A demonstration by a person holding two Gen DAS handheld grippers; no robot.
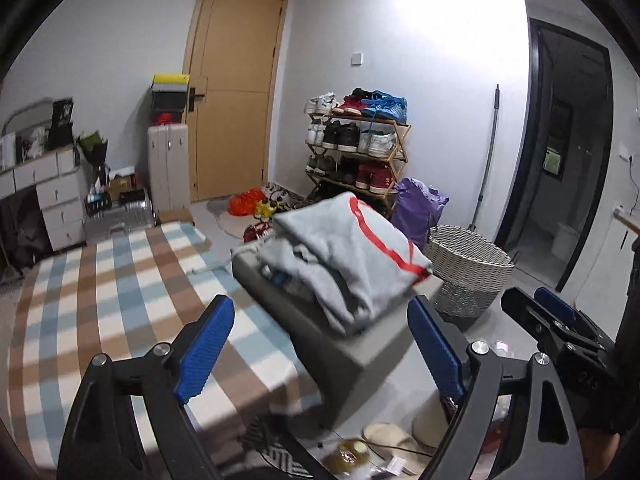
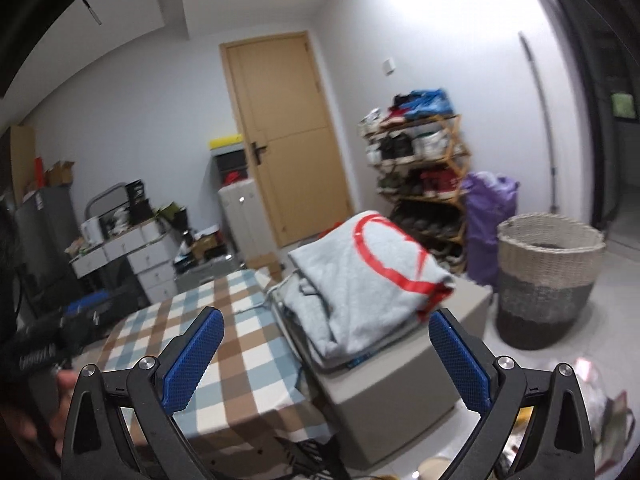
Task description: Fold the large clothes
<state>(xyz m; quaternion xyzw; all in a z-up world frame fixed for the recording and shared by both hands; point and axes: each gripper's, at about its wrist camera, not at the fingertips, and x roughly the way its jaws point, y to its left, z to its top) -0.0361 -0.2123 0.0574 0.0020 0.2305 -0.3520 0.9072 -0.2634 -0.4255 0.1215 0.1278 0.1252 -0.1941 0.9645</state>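
Observation:
A folded grey garment with a red print point(image 1: 352, 248) point(image 2: 372, 264) lies on top of a grey box point(image 1: 360, 356) point(image 2: 392, 392) beside a checked blue, brown and white cloth surface point(image 1: 120, 280) point(image 2: 240, 340). My left gripper point(image 1: 320, 304) is open and empty, held back from the garment and above the edge of the checked surface. My right gripper point(image 2: 326, 314) is open too, with nothing between its blue pads, and also stands short of the garment. It shows at the right edge of the left wrist view as well point(image 1: 560, 316).
A woven basket point(image 1: 468, 272) point(image 2: 548, 280) stands on the floor right of the box, with a purple bag point(image 1: 416, 208) and a shoe rack point(image 1: 356, 140) behind. A white drawer unit point(image 1: 56, 196) stands at the left. Slippers point(image 1: 400, 436) and clutter lie on the near floor.

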